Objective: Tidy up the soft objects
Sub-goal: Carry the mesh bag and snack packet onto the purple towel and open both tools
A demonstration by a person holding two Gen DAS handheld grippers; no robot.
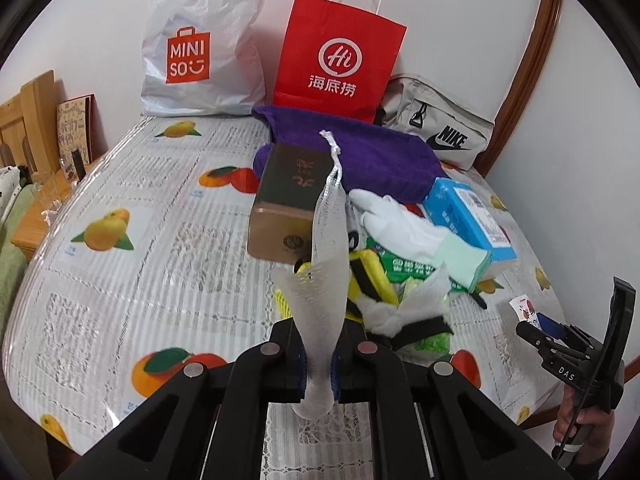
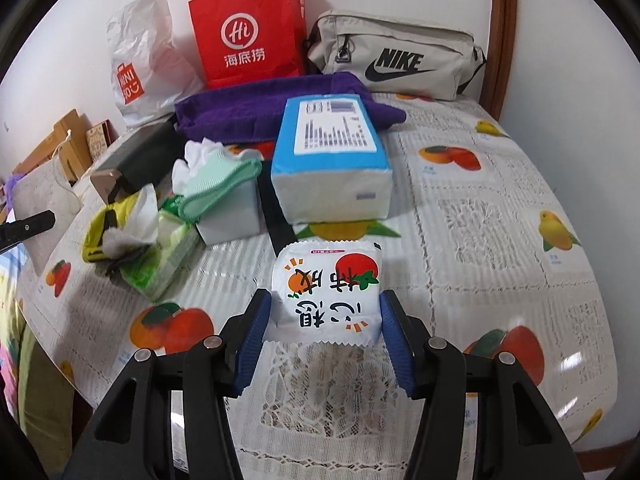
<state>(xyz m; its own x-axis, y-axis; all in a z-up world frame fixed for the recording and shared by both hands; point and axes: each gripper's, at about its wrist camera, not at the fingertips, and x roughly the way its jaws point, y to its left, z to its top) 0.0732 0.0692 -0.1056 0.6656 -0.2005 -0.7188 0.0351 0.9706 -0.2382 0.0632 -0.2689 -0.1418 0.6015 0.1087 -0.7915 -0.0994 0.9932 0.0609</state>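
My left gripper (image 1: pixel 318 354) is shut on a white mesh pouch (image 1: pixel 326 264) with a drawstring and holds it upright above the table. My right gripper (image 2: pixel 326 320) is shut on a small white tissue pack (image 2: pixel 326 292) printed with persimmons, its blue pads (image 2: pixel 256 328) pressing both sides. A pile lies ahead: a purple towel (image 2: pixel 248 114), a blue tissue pack (image 2: pixel 332 148), a white glove with a green cuff (image 2: pixel 216 172), a green tissue pack (image 2: pixel 168 252) and a yellow item (image 2: pixel 96 236). The right gripper also shows in the left wrist view (image 1: pixel 532 326).
A red paper bag (image 2: pixel 248 32), a white Miniso bag (image 2: pixel 140 64) and a beige Nike bag (image 2: pixel 396 56) stand against the back wall. A brown-gold box (image 1: pixel 288 204) lies left of the pile. The table carries a fruit-print cloth (image 2: pixel 480 216).
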